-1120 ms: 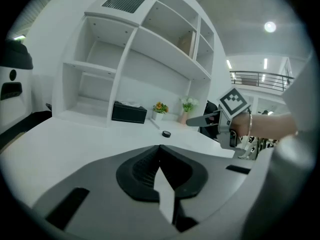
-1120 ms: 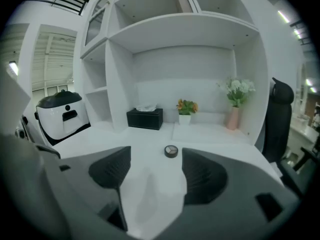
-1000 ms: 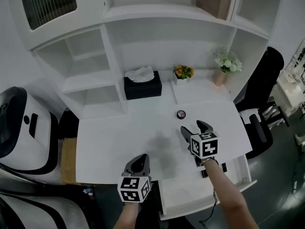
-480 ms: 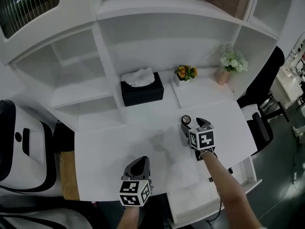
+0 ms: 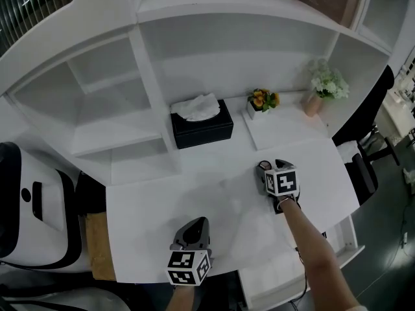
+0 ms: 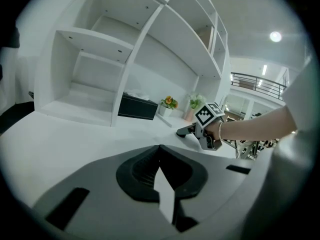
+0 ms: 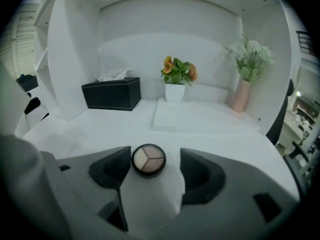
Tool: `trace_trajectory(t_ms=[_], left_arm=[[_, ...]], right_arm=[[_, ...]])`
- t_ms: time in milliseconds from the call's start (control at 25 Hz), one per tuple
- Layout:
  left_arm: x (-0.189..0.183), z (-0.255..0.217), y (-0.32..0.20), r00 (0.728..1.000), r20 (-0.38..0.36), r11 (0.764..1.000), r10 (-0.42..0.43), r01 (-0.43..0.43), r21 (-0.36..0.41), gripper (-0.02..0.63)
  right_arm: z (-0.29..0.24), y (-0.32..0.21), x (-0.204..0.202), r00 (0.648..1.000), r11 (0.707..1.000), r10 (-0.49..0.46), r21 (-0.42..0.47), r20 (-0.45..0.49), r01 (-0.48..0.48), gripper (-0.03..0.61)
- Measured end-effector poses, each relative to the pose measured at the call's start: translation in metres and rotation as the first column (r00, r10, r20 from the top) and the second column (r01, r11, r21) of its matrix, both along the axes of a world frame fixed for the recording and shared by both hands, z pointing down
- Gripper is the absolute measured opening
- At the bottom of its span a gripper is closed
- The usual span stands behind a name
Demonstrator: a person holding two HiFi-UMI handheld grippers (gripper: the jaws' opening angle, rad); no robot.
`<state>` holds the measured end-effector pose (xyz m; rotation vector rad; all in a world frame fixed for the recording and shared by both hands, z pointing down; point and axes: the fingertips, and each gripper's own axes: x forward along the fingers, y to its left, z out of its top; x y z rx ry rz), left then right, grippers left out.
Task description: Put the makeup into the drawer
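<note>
— Where does the makeup compact [image 7: 148, 160] lie against the right gripper [image 7: 152, 168]?

— Between its fingers, flat on the white counter [image 5: 162, 199]. The fingers stand apart and do not clamp it. In the right gripper view the compact sits just beside the left-hand finger, though whether it touches cannot be told. A plain gap separates it from the other finger.

— Any brand or label on it?

— No writing can be read. Its face shows three wedge-shaped shades inside a dark round rim. The cubes on both grippers carry black-and-white square markers, no letters.

— Which way does it point?

— It is round, so it has no long axis. Its face is turned up.

— And the left gripper [image 5: 193, 225]?

— It is near the counter's front edge, well apart from the compact. Its fingers are pressed together with nothing between them.

— The drawer [image 5: 266, 276]?

— It is pulled out under the counter's front edge, below the person's right forearm and well apart from the compact. A black tissue box [image 5: 201, 127] stands at the back of the counter.
</note>
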<state>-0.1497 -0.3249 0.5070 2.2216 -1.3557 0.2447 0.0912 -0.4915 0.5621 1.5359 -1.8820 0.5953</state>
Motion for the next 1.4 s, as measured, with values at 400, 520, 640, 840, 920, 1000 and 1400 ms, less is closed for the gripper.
trace_trajectory(t_ms=[400, 520, 640, 840, 920, 1000, 1400], left_arm=[[-0.004, 0.005, -0.009, 1.0, -0.009, 1.0, 0.004, -0.004, -0.006, 0.003], [-0.006, 0.005, -0.01, 1.0, -0.009, 1.0, 0.006, -0.007, -0.006, 0.003], [-0.008, 0.005, -0.011, 1.0, -0.01, 1.0, 0.005, -0.005, -0.005, 0.003], [-0.006, 0.003, -0.01, 1.0, -0.017, 1.0, 0.008, -0.008, -0.008, 0.003], [-0.005, 0.001, -0.009, 1.0, -0.017, 1.0, 0.012, -0.012, -0.005, 0.003], [-0.004, 0.0, -0.009, 1.0, -0.018, 1.0, 0.016, -0.016, 0.0, 0.003], [0.028, -0.015, -0.001, 0.997, -0.032, 0.997, 0.075, -0.074, 0.032, 0.003]], right_arm=[[0.01, 0.0, -0.01, 0.999, 0.999, -0.033, -0.024, 0.021, 0.034, 0.263], [0.01, 0.001, -0.012, 0.999, 0.999, -0.034, -0.022, 0.036, 0.034, 0.232], [0.011, 0.002, -0.014, 0.999, 0.999, -0.03, -0.013, 0.036, 0.031, 0.229], [0.008, 0.004, -0.011, 0.999, 1.0, -0.025, -0.005, 0.024, 0.025, 0.224], [0.006, 0.006, -0.01, 0.999, 1.0, -0.016, 0.005, 0.028, 0.016, 0.224], [0.0, 0.01, -0.01, 0.999, 1.0, -0.01, 0.021, 0.045, 0.009, 0.224], [-0.044, 0.061, -0.006, 0.994, 0.995, -0.021, 0.1, 0.11, 0.009, 0.222]])
